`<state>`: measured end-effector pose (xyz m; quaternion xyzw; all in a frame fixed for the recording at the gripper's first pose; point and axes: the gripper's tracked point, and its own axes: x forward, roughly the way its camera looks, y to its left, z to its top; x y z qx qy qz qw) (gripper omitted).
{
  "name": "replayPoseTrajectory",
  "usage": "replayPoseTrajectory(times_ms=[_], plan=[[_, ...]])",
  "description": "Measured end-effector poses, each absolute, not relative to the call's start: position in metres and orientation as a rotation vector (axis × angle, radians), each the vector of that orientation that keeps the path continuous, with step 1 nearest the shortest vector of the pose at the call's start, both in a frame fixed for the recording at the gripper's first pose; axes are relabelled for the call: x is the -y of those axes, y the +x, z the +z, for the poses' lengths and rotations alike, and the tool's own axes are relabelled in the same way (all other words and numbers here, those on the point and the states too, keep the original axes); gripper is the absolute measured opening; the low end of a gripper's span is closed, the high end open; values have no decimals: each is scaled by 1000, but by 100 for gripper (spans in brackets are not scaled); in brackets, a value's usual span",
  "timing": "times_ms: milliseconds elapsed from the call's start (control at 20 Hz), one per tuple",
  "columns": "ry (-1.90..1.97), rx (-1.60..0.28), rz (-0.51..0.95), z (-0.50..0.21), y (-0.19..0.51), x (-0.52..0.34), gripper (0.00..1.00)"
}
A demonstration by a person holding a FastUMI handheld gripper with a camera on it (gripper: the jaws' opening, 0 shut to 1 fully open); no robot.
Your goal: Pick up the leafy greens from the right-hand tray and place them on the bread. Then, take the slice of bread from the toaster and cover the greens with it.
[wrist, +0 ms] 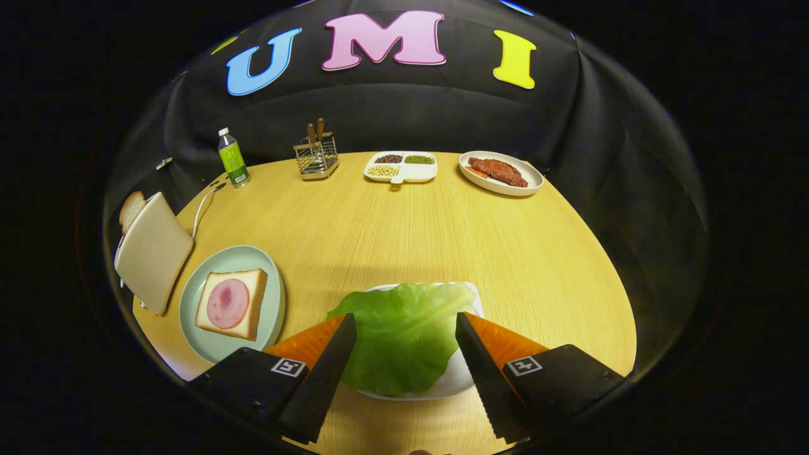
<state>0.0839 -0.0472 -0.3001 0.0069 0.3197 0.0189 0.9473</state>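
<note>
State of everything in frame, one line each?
Gripper: open, fingers astride the greens.
Greens: flat on the white tray, not gripped.
Bread with ham: on the green plate, uncovered.
Toaster: slice sticking out.
Bottle: upright, capped.

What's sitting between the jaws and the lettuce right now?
Nothing: in the gripper view the open gripper already straddles the lettuce leaf on its white tray, jaws to either side of it.

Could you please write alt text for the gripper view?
The open gripper hovers over a lettuce leaf on a white tray, fingers either side. To its left, a green plate holds bread topped with ham, beside a toaster holding a bread slice.
</note>
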Motion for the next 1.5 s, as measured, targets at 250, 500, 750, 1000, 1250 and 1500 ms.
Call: replayPoseTrajectory(times_ms=[250, 500, 750, 1000, 1250, 1500], plan=[[18, -740, 52, -334, 85, 44, 99], [17, -754, 51, -337, 83, 44, 97], [-26, -734, 79, -336, 82, 41, 78], [-32, -738, 102, -334, 82, 41, 49], [21, -747, 140, -334, 81, 44, 15], [81, -784, 168, -329, 76, 41, 6]])
